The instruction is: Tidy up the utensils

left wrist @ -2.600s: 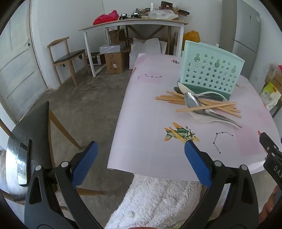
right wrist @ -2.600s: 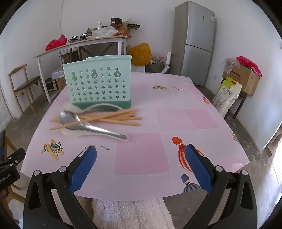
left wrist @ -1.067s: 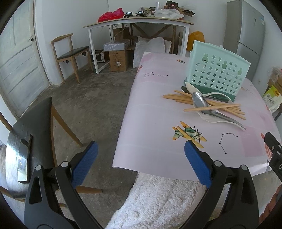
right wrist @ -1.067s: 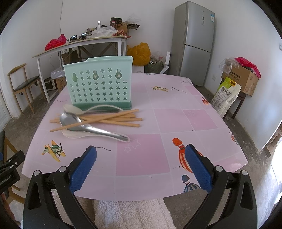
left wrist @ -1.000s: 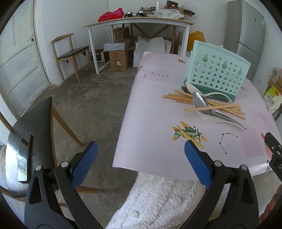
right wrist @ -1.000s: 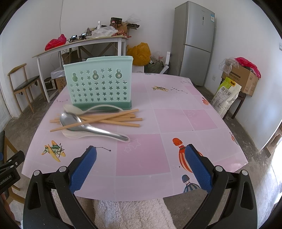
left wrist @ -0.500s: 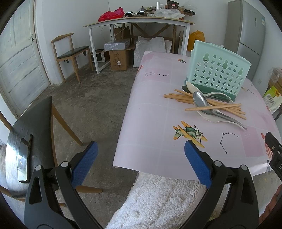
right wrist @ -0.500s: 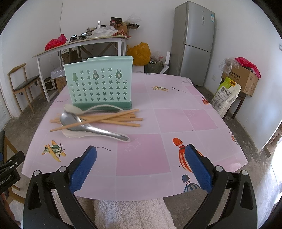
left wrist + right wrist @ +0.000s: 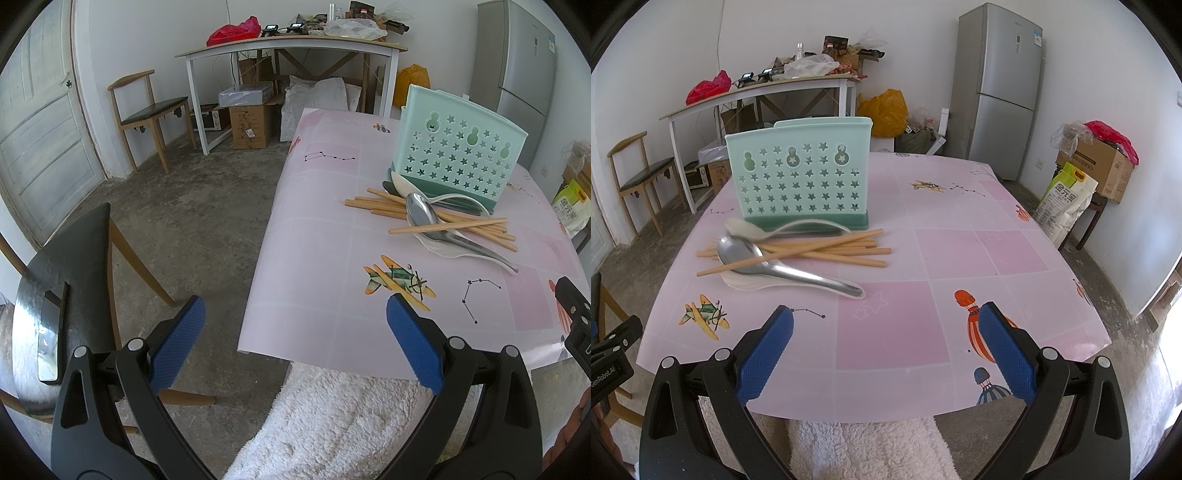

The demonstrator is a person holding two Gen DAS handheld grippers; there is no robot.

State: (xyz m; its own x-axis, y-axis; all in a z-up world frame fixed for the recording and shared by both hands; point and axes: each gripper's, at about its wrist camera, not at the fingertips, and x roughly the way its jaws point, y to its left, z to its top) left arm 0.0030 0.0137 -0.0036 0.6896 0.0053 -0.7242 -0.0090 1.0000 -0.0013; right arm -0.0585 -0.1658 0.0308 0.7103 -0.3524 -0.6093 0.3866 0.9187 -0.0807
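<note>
Both tongs match: the left tongs (image 9: 293, 345) and right tongs (image 9: 886, 347) have black plastic arms with triangular cut-outs, silver rivets at the joints, and blue dimpled pads (image 9: 764, 356) lining each finger's inner face.

On the bench (image 9: 960, 236) the utensil holder (image 9: 801, 181) stands upright at the far left. Just before it lie the chopsticks (image 9: 827, 249), crossing two spoons: a metal spoon (image 9: 783, 267) rests in a ceramic spoon (image 9: 746, 282), and another spoon (image 9: 746, 228) touches the holder's base.
</note>
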